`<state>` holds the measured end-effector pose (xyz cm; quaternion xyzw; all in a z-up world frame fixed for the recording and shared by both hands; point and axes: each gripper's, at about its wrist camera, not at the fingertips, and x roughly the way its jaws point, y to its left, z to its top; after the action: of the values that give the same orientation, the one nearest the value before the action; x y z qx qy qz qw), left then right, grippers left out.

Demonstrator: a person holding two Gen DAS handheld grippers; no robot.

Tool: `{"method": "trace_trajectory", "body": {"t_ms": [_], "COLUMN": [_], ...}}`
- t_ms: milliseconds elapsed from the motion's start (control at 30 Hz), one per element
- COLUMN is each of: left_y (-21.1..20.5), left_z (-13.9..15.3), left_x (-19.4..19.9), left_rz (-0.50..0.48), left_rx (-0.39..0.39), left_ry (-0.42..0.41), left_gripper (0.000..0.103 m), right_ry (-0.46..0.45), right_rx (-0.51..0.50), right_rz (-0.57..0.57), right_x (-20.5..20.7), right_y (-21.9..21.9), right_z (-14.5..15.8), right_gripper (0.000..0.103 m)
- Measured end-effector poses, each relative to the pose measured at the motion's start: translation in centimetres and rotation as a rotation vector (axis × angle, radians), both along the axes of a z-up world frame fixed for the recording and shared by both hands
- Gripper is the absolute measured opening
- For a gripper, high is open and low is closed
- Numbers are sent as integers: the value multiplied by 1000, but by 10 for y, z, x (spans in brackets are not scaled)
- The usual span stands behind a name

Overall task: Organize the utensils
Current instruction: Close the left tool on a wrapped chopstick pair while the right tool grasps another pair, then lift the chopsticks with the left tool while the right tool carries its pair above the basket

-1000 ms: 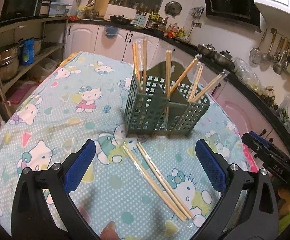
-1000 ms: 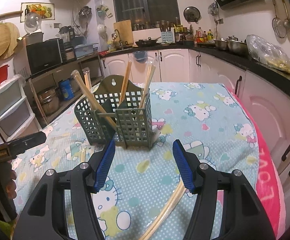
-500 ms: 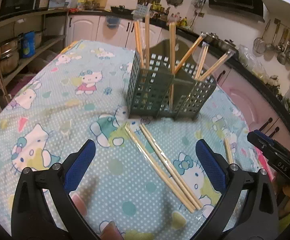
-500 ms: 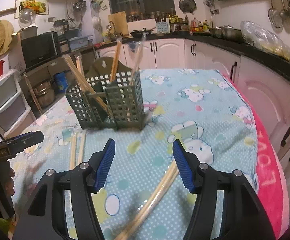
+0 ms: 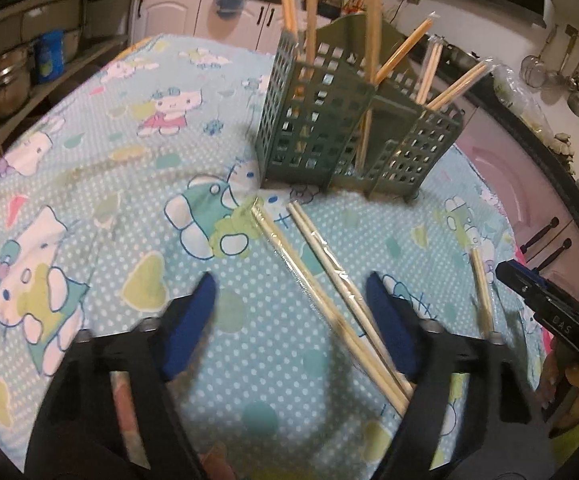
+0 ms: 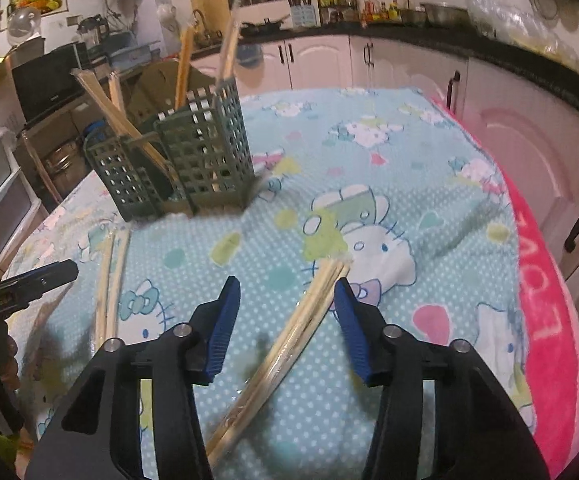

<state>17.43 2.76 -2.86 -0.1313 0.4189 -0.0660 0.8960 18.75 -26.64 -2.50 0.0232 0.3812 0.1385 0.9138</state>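
On a cartoon-print tablecloth (image 5: 89,184), a green slotted utensil caddy (image 5: 329,136) stands already bristling with wrapped chopsticks while two grippers hang low, jaws spread and empty. The left gripper (image 5: 289,320) straddles two wrapped pairs (image 5: 317,268) and the right gripper (image 6: 285,312) frames a third bundle (image 6: 289,336); slippery film and the soft cloth could let a pair roll or squirt from a closing pinch. Only the right view shows the bundle's full length; the left sees just its tip.
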Motion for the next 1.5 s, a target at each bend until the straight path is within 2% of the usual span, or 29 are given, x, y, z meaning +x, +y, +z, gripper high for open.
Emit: {"method": "trace_trajectory", "body": {"t_ms": [100, 267, 300, 400, 500, 867, 1000, 1100, 1167, 1367, 1500], "left_y": [3, 5, 4, 2, 2, 9, 12, 16, 19, 29, 33], "left_z": [-5, -10, -10, -14, -15, -18, -20, -20, -21, -23, -22], "left_x": [8, 20, 22, 29, 35, 58, 65, 71, 75, 87, 90], "left_rz": [3, 5, 1, -4, 9, 20, 23, 28, 31, 46, 47], "left_rx": [-18, -30, -27, -28, -25, -45, -56, -78, -92, -140, -150], "left_ry": [28, 59, 63, 75, 76, 107, 111, 120, 125, 147, 151], "left_gripper": [44, 42, 37, 35, 27, 24, 21, 17, 16, 9, 3], "right_ry": [26, 71, 78, 94, 96, 148, 164, 178, 186, 203, 205], "right_rx": [-6, -11, -12, -19, -26, -59, -41, -40, -43, -16, 56], "right_rz": [-2, -1, 1, 6, 14, 30, 22, 13, 8, 6, 22], "right_x": [8, 22, 24, 29, 32, 55, 65, 74, 79, 93, 97], "right_y": [1, 3, 4, 7, 10, 27, 27, 26, 24, 21, 21], "right_z": [-6, -16, -17, -21, -21, -29, -30, -30, -31, -31, -25], "right_gripper": [42, 41, 40, 39, 39, 37, 36, 30, 19, 10, 6]}}
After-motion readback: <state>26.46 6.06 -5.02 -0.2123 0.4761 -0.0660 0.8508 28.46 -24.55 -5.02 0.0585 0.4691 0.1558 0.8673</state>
